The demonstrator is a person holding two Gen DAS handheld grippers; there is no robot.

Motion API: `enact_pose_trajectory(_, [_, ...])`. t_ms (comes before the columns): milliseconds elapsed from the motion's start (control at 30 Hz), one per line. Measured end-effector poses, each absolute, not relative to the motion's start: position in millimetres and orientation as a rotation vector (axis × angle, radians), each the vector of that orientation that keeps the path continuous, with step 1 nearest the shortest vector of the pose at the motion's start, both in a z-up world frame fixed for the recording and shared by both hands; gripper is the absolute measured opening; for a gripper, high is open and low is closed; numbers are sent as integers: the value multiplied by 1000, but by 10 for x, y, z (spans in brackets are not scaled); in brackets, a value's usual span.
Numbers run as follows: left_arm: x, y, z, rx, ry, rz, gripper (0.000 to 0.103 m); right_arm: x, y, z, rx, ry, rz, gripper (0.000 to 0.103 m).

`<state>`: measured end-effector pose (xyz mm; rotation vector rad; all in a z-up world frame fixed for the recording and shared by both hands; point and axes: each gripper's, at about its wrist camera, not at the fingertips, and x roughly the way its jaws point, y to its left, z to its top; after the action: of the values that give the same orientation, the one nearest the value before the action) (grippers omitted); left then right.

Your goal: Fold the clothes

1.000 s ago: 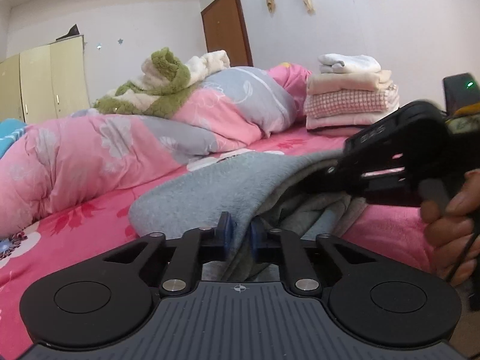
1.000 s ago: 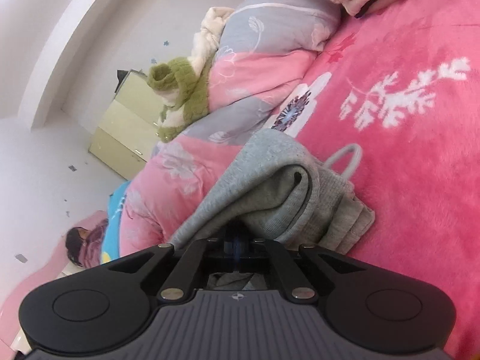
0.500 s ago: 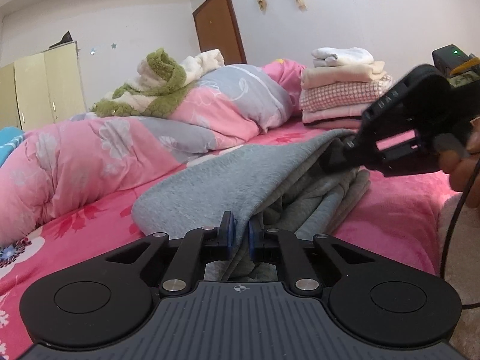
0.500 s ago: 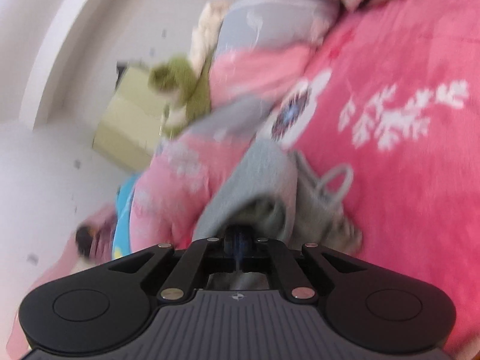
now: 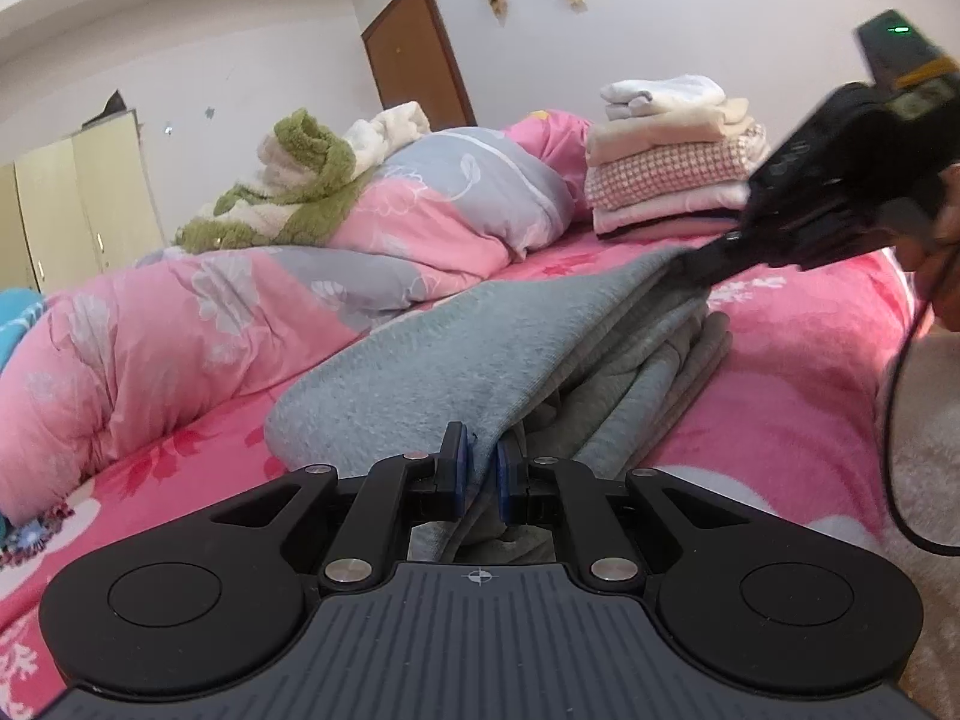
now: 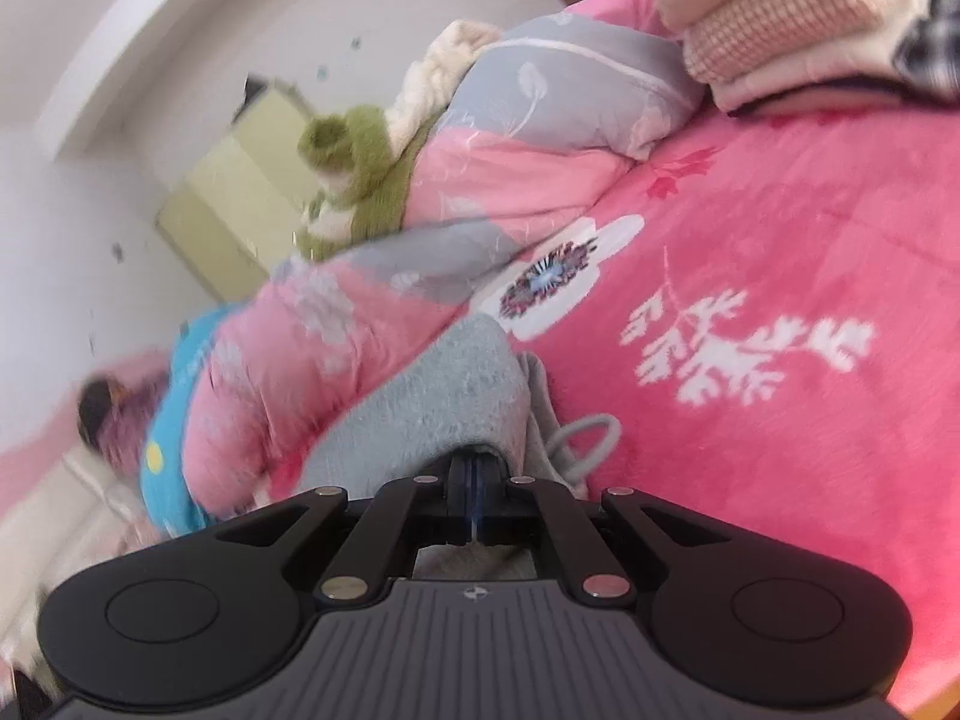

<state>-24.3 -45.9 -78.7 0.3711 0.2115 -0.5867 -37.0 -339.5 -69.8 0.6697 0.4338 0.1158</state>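
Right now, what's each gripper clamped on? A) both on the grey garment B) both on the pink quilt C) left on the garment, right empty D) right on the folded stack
A: the left gripper pinches the grey garment's near edge, and the right gripper pinches its far corner.

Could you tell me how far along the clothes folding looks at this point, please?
Done: a stack of folded clothes sits at the far end of the bed. In hand: the grey garment, partly folded, is pinched by the left hand-held gripper at the near edge and by the right hand-held gripper at the far corner. Left: finishing this fold. A green and cream heap on the quilt looks unfolded.
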Motion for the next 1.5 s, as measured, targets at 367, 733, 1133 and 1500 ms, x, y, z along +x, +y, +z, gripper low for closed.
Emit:
enact_pose_trajectory(367, [-234,-370,-798,300,206,-603,9,-173,-3044,-627,546,565,181,5])
enact_pose_trajectory(733, [-256,-170,-771,222,242,-627,22,-346,-2961,-562,566,524,213,5])
enact_pose_trajectory(1133, [-251,27,-758,152,228,-624,9,-110,-2265,-804,431,651,265,4])
enact_pose_trajectory(1500, [-275,29,-768,138,216,-656,7,24,-2103,-905,412,597,246,4])
